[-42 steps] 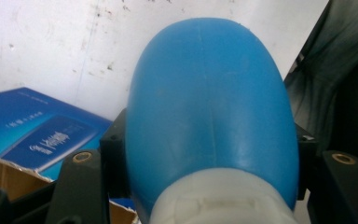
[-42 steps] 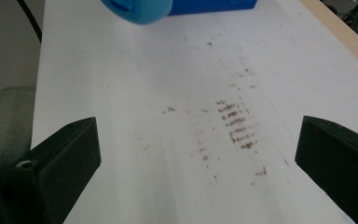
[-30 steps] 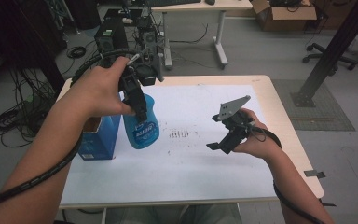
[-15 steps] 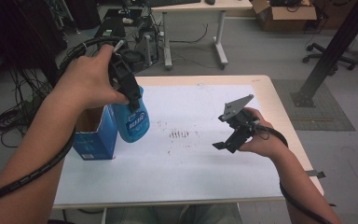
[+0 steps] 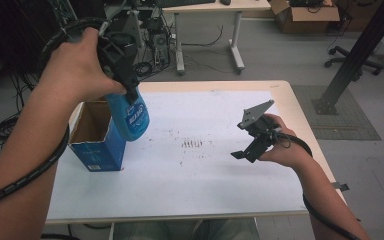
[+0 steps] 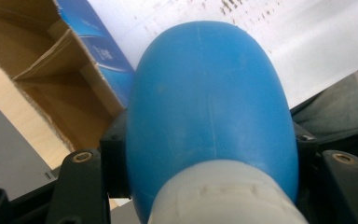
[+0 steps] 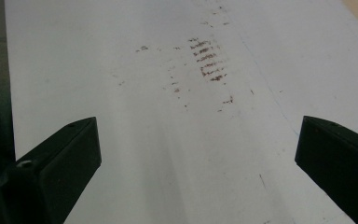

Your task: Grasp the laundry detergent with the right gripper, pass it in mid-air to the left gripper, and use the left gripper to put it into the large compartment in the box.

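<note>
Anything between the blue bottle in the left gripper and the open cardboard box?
Nothing visible. The left gripper holds the blue bottle in the air just beside the box; the box's top is open and what shows of its inside looks empty.

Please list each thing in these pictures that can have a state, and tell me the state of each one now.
Blue bottle: lifted, tilted, clamped at its neck, beside the box.
Cardboard box: open at the top, standing on the table; inside looks empty.
Left gripper: shut on the bottle.
Right gripper: open, holding nothing, over the white sheet.
White sheet: flat, with dark smudges near its middle.
</note>
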Motion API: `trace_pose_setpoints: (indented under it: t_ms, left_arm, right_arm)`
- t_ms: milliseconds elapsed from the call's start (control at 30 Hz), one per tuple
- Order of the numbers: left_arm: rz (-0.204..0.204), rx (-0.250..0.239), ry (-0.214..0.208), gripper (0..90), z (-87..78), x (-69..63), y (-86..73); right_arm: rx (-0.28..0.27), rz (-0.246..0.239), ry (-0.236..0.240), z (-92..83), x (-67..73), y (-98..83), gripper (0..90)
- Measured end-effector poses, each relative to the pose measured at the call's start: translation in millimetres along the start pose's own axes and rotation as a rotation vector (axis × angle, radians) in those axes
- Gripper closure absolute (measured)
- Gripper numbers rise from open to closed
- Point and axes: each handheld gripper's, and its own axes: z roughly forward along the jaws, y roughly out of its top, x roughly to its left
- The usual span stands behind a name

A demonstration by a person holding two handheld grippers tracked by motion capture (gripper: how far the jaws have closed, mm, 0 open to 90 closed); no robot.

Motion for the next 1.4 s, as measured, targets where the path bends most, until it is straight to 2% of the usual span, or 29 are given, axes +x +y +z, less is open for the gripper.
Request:
trace_pose_setpoints:
  t_ms: [133,333,733,967,1200,1400]
  left_arm:
    - [-0.027,0.007,0.006,38.0,-7.5,9.3,-0.6]
    - [-0.082,0.003,0.015,38.0,-16.0,27.1,-3.9]
    - [-0.161,-0.004,0.021,38.0,-26.2,56.2,-14.4]
    - [-0.219,-0.014,0.021,38.0,-28.7,72.6,-19.5]
    - [-0.302,-0.021,0.030,38.1,-26.3,87.8,-22.9]
    - [-0.333,-0.010,0.045,38.1,-20.0,98.9,-24.8]
  right_arm:
    - [0.021,-0.005,0.002,-1.0,-2.3,0.7,0.1]
    - [0.085,-0.031,0.016,-7.3,-7.5,8.5,0.4]
    - [0.269,-0.047,0.094,-17.9,-21.0,28.6,0.4]
    - [0.319,-0.055,0.113,-20.7,-22.9,35.3,0.4]
    - [0.348,-0.054,0.126,-21.1,-24.3,36.3,0.4]
    - [0.353,-0.052,0.130,-19.4,-24.0,36.3,0.4]
